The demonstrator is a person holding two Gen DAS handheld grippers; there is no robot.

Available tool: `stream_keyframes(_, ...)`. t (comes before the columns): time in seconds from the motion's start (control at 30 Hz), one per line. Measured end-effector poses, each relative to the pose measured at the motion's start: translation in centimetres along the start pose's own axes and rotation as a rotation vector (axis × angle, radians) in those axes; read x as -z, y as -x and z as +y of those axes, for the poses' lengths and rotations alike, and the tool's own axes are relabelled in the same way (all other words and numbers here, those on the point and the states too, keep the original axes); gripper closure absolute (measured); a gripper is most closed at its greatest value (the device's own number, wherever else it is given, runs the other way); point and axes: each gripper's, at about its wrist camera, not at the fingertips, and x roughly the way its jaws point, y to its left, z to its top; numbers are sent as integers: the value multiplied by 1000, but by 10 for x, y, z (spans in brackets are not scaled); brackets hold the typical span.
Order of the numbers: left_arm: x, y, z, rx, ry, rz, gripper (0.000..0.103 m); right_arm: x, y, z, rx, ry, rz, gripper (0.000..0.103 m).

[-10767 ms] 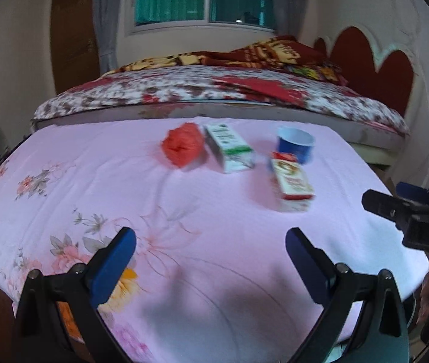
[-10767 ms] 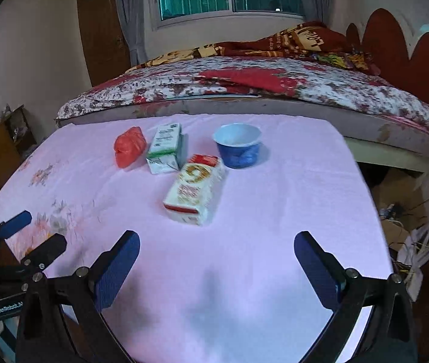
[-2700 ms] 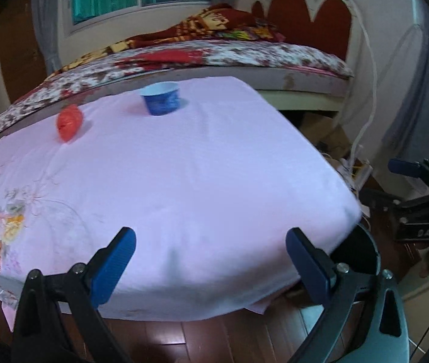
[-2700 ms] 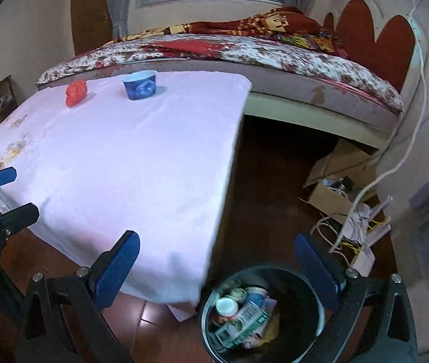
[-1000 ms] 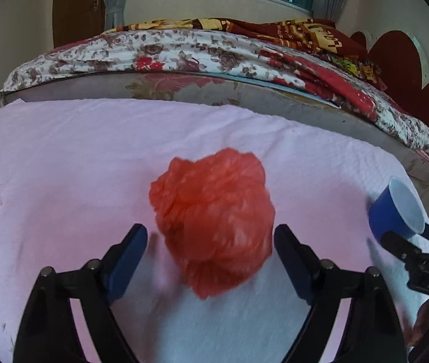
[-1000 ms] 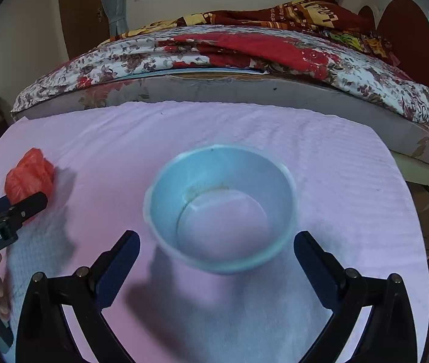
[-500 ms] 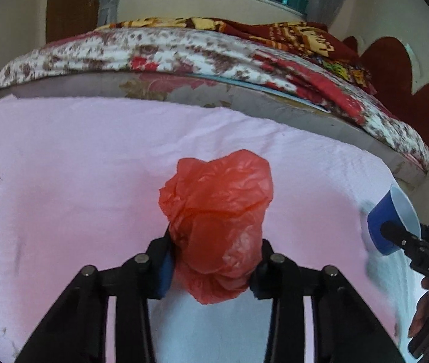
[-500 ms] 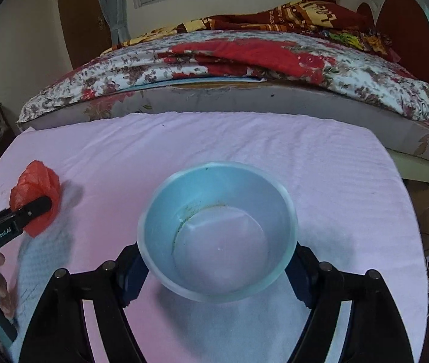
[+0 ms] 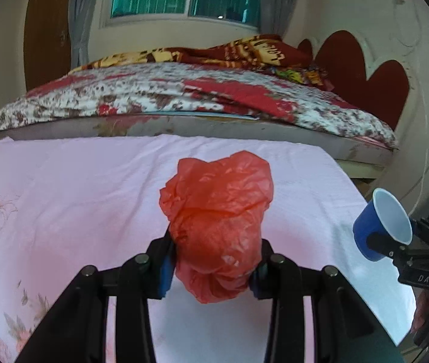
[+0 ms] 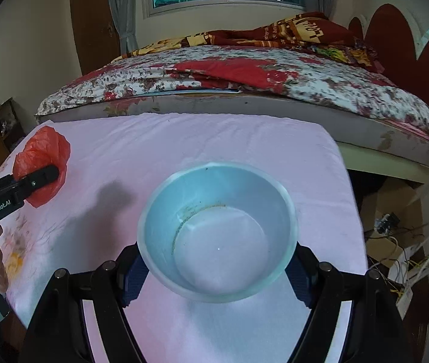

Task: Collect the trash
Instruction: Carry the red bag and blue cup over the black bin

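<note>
Both jaws are clamped down on something right now. Left gripper (image 9: 214,267) has its blue pads squeezing the lower part of a crumpled red plastic bag (image 9: 219,220), so most of the bag bulges up and forward out of the fingers, with a little tail hanging below them. Right gripper (image 10: 216,275) is closed around a blue paper cup (image 10: 217,236), pads pressing on opposite sides of its wall, the mouth tipped toward the camera.

From the left wrist view you can see that cup (image 9: 380,224) off to the right, tilted, well apart from the bag. From the right wrist view the bag (image 10: 40,163) shows at the far left in the other gripper's fingers.

Both are over a table with a pink floral cloth (image 9: 78,187). Can't tell if the bag is clear of the cloth or brushing it. Behind the table is a bed with a red and white floral quilt (image 9: 184,96) and a heart-shaped headboard (image 9: 365,75). Cardboard and cables (image 10: 395,242) sit on the floor to the right of the table.

Bag is thin, wrinkly, translucent orange-red. Cup is blue outside, pale inside, with a faint brownish ring of residue near the bottom.
</note>
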Motion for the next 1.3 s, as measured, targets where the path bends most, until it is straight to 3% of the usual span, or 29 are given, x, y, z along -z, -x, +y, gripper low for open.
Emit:
stream_keyframes(0.43,43,55,-36,29,-63,-22,63,46,101,0,-7,29,-82,23)
stream_keyframes(0.7,72,81,-72,57,-112,-17,63,97,158,-20,-3,18,-124,23)
stream_keyframes(1.3,109,105,-181,198,-195,24,63,166,208,-101,70,-81,-113,23)
